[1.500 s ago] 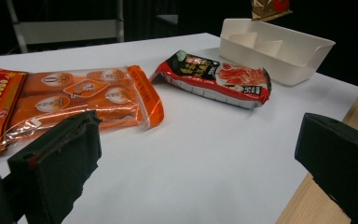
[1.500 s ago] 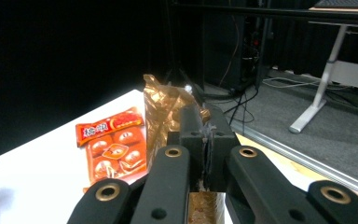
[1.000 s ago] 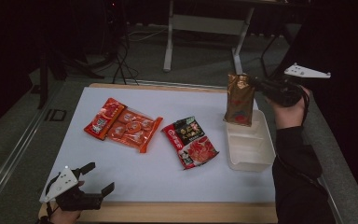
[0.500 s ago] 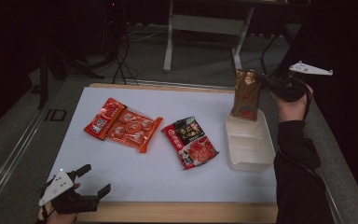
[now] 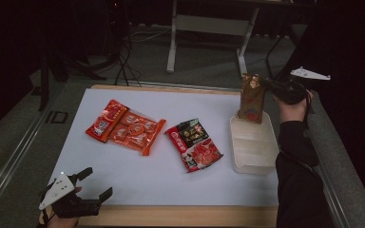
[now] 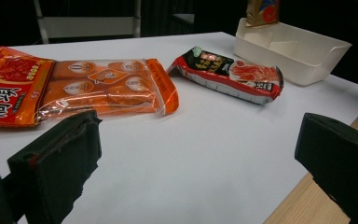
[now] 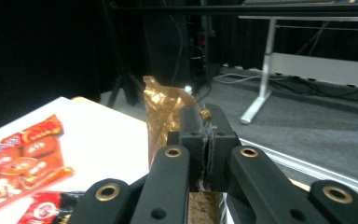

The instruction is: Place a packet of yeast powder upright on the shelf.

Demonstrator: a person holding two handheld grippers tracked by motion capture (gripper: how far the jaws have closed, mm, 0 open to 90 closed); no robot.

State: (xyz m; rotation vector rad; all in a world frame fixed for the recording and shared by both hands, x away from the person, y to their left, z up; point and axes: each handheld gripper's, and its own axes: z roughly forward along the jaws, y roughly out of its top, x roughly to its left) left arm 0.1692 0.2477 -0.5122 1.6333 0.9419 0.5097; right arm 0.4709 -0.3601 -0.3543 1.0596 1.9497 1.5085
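With the right claw point(image 5: 268, 85) pinching the brown packet point(image 5: 252, 98) by its top edge, the packet should be lowered upright into the white tray point(image 5: 252, 164) before release, while the left claw point(image 5: 91, 183) is kept spread at the table point(image 5: 138, 178) edge.

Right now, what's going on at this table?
A person is packing snacks. The right gripper is shut on the top of a gold packet, holding it upright at the far end of a white tray. The left gripper waits open near the table's front edge. An orange packet and a red packet lie flat.
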